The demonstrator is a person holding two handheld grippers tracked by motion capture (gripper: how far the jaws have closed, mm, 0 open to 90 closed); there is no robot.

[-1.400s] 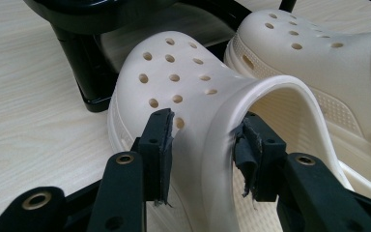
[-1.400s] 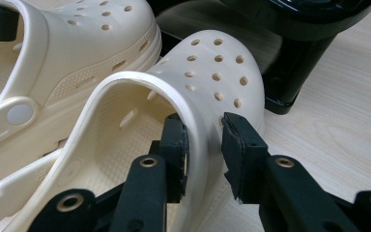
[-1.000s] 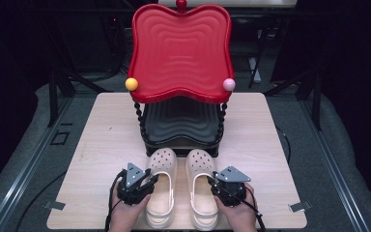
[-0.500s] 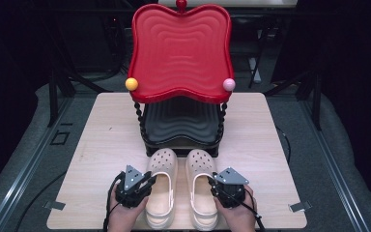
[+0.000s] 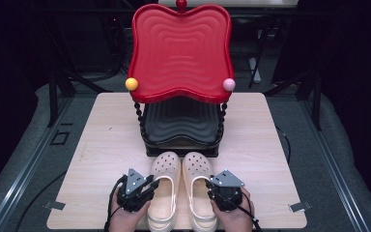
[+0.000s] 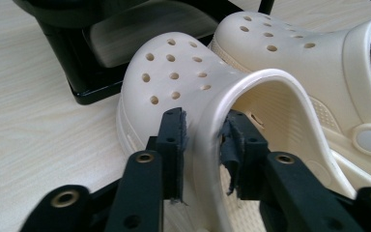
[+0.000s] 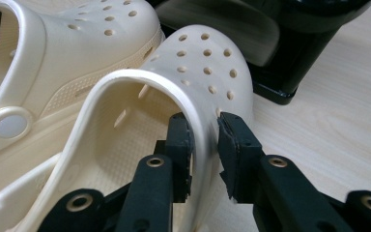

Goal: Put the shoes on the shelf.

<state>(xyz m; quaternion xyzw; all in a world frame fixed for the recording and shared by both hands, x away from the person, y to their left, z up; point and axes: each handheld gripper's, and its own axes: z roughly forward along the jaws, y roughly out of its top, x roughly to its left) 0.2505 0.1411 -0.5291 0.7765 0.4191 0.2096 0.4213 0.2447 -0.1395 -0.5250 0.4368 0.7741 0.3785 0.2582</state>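
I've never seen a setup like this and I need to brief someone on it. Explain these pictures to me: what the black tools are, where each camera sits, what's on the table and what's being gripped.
A person sits at a wooden table with a hand-held two-jaw tool in each hand: the left gripper and the right gripper. The high view looks down from above the person. Each of the other two pictures comes from a camera riding on one gripper, looking along its black jaws.

On the table stands a two-tier rack with a red top tray and a black lower tray. In front of it lies a pair of cream clogs, toes toward the rack.

The left gripper's jaws straddle the outer rim of the left clog; the right gripper's jaws straddle the outer rim of the right clog. Both have just been adjusting their grip and now look to be pinching the rims.
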